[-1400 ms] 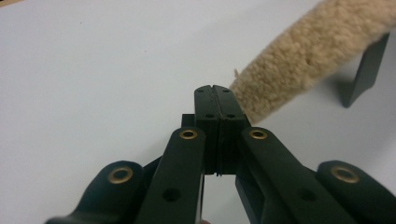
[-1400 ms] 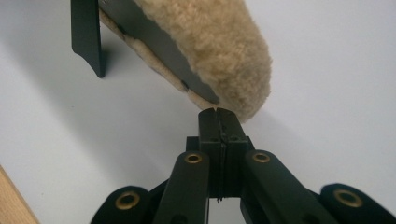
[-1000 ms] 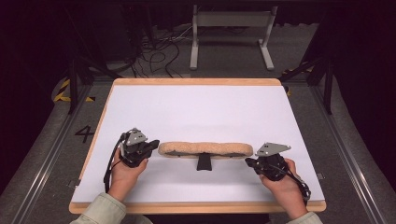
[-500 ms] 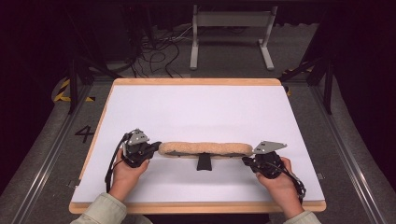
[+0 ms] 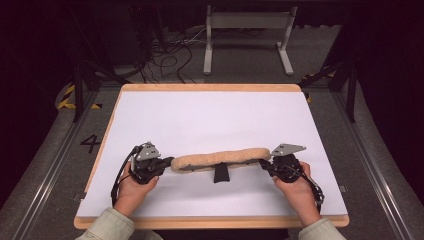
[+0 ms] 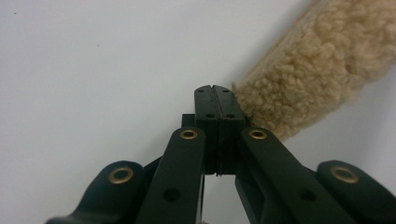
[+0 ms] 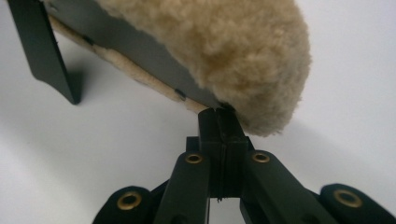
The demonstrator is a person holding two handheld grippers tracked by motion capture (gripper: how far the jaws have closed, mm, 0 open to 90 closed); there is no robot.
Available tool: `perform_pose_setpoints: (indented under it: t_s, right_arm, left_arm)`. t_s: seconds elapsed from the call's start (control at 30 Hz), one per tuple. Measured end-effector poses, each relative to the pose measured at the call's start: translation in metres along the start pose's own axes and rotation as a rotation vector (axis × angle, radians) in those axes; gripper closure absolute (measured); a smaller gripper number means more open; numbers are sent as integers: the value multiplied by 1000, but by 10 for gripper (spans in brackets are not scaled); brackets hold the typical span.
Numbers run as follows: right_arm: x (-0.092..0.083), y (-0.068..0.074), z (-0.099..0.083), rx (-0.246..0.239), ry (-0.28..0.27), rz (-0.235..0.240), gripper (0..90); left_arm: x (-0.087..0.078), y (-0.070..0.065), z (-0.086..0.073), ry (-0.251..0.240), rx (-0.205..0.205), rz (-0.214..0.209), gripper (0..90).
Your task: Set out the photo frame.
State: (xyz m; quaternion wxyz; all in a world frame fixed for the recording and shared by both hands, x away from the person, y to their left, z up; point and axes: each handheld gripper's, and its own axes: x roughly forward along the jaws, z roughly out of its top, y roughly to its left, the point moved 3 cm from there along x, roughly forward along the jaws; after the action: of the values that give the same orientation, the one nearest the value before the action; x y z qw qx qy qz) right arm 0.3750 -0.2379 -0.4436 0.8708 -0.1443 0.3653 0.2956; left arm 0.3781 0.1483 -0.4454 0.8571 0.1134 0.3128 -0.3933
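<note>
The left claw (image 5: 167, 162) is pinching the left end of one fleece-covered pad (image 5: 220, 158), and the right claw (image 5: 264, 165) is clamping its right end, likely to lift it level. The pad is lying near the counter's (image 5: 210, 115) front edge, one black strap (image 5: 220, 173) hanging beneath.

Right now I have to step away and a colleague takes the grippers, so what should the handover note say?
Left gripper: jaws closed, pinching the left end of the fleece pad.
Right gripper: jaws closed, clamped on the pad's right end at its dark backing.
Pad: stretched between both grippers near the front of the white table, fleece side up; its black strap hangs from the middle to the table.
Done: both ends gripped.
Left: probably lifting or repositioning the pad; keep both grips even so it doesn't sag.
</note>
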Motion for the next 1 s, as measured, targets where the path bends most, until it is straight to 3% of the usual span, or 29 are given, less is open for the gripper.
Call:
perform_pose_setpoints:
  t_s: [0.4,1.0]
  right_arm:
    - [16,-14,17,39,-17,-35,900]
    - [40,-36,47,140,-56,-33,900]
  left_arm:
    - [-1,-6,-2,2,39,-23,899]
    - [0,-22,-3,1,96,-119,899]
